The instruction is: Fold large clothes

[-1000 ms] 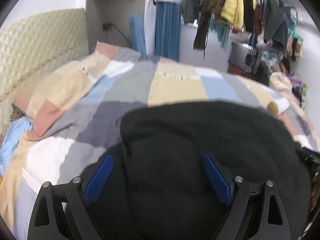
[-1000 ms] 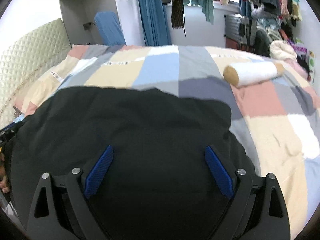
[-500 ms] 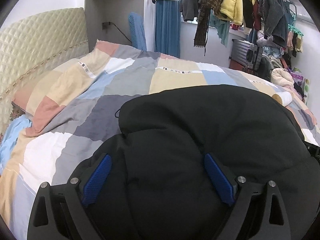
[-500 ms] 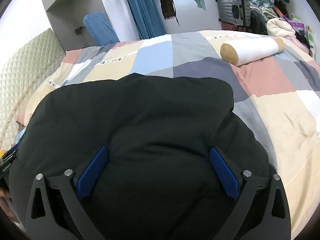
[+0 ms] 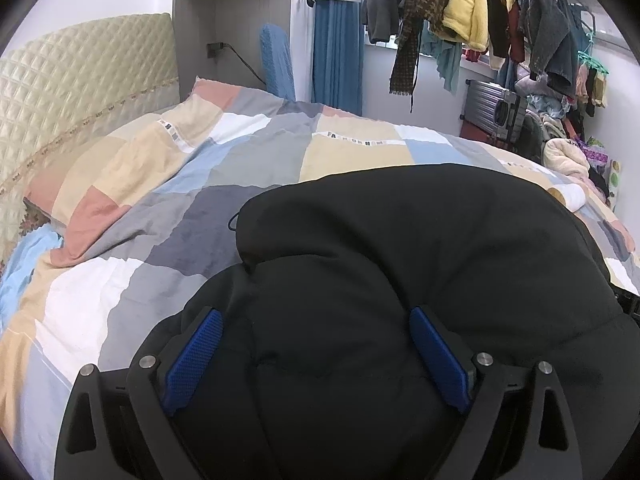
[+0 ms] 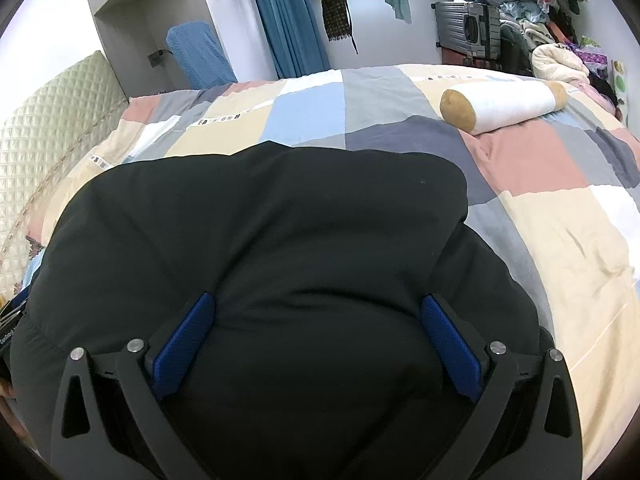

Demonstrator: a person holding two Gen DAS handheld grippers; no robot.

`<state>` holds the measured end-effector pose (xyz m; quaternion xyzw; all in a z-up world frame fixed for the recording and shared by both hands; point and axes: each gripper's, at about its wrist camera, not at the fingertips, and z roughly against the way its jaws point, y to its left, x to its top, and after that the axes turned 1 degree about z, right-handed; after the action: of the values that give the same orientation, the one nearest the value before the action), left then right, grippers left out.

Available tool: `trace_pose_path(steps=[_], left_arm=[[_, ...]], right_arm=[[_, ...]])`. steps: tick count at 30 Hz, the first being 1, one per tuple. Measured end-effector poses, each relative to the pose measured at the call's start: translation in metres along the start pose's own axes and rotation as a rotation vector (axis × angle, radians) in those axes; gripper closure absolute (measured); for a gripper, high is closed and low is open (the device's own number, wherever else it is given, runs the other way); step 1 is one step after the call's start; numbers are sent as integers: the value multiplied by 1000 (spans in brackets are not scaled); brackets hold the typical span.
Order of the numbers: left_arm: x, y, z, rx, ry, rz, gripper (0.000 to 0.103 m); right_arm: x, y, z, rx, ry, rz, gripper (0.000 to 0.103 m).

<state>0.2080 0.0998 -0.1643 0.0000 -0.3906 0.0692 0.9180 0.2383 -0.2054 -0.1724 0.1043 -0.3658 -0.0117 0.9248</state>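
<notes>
A big black padded garment (image 5: 400, 264) lies in a thick mound on the patchwork bed; it also fills the right wrist view (image 6: 280, 240). My left gripper (image 5: 316, 320) is open, its blue pads wide apart with the garment's near edge bulging up between them. My right gripper (image 6: 316, 316) is open the same way, over the garment's near right part. The fabric under the fingers is hidden, so contact cannot be told.
The bed has a patchwork duvet (image 5: 224, 160) and a quilted headboard (image 5: 80, 80) at the left. A white bolster with tan ends (image 6: 504, 104) lies at the far right. Hanging clothes (image 5: 468, 4) and a grey suitcase (image 6: 468, 28) stand beyond the bed.
Both grippers have lowered and pushed forward onto the garment, which now bulges higher between the pads. The jaws stayed wide open.
</notes>
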Motion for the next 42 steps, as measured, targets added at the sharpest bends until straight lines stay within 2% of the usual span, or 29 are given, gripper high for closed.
trace_pose_path(steps=[4,12,15,17,20,24,27,30,33,39,42], left_arm=[[1,1,3,6,-4,6,8],[-13,25,30,97,-74,11,7],[-20,38,23,40,-25,53,3],[-19,43,21,13,-26,84,2],[-17,41,25,29,-30,82,4],[-10,34,51,26,-72,53,4],[3,30,86,-14,-117,54,4],[18,31,140,-106,-194,99,4],[32,29,186,-155,-235,125,4],[53,11,293,-145,-312,63,4],[54,3,341,-166,-327,38,4]], right_arm=[[0,1,1,-20,-4,13,1],[2,-12,19,-41,-28,5,1],[0,-12,13,-21,-6,6,1],[-1,-11,11,-22,-5,11,1],[-2,-12,18,-23,-16,-7,1],[-3,-4,46,-46,-51,16,1],[0,7,84,-29,-113,34,0],[10,17,131,8,-169,13,0],[18,32,180,42,-229,19,0],[26,75,293,78,-386,87,0],[23,91,336,127,-417,115,0]])
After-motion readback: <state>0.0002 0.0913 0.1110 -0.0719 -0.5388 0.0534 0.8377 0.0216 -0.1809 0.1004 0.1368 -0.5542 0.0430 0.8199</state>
